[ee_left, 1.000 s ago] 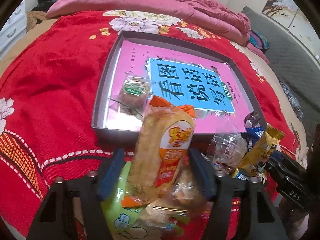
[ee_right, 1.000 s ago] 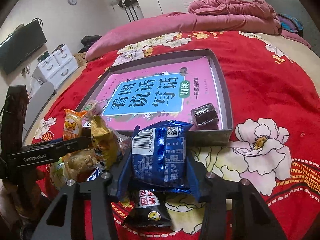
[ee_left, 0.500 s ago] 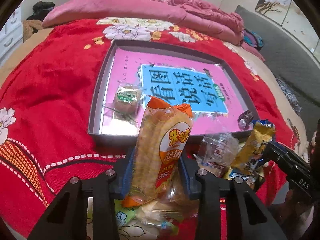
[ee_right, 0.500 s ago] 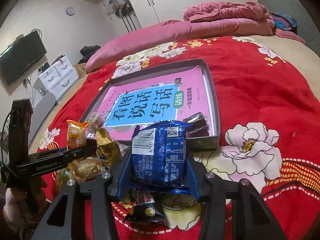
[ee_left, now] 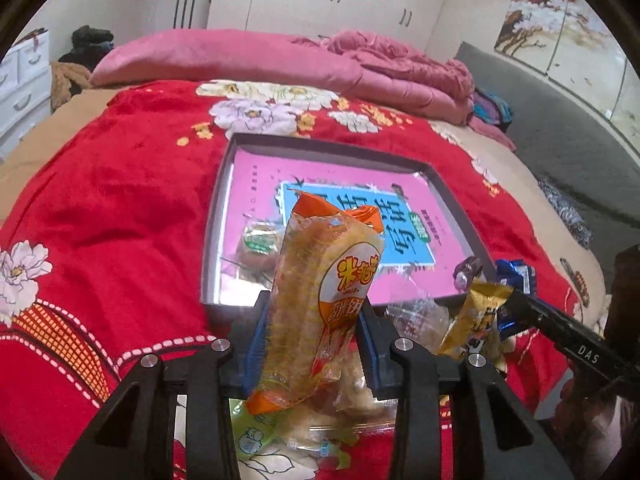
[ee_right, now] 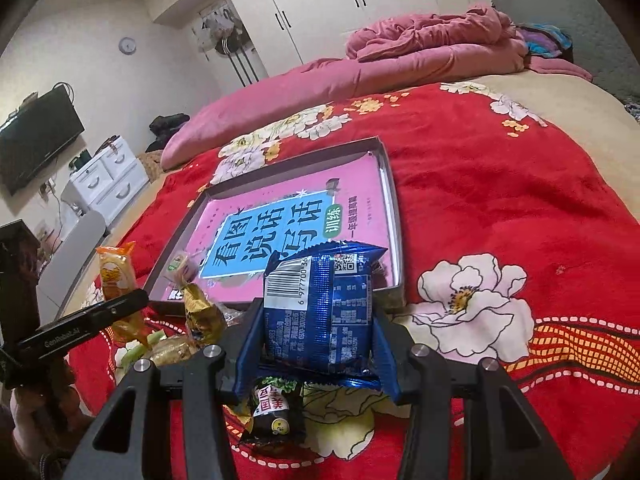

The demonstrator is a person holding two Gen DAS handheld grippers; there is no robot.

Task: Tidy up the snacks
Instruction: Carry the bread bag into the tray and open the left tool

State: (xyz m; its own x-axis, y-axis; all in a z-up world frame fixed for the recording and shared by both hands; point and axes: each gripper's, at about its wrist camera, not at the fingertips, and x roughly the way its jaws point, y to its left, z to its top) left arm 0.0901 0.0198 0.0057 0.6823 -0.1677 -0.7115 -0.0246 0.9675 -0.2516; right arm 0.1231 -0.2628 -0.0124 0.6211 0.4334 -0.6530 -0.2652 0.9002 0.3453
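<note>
The left gripper, angled down at the red bedspread, clamps an upright orange rice-cracker packet before the box lid. The right gripper, tilted likewise, pinches a blue snack packet.

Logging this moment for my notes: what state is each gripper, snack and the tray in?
Left gripper: shut on orange rice-cracker pack.
Right gripper: shut on blue snack packet.
Tray: holds pink book, two small snacks.
Black snack: lying on red blanket.
</note>
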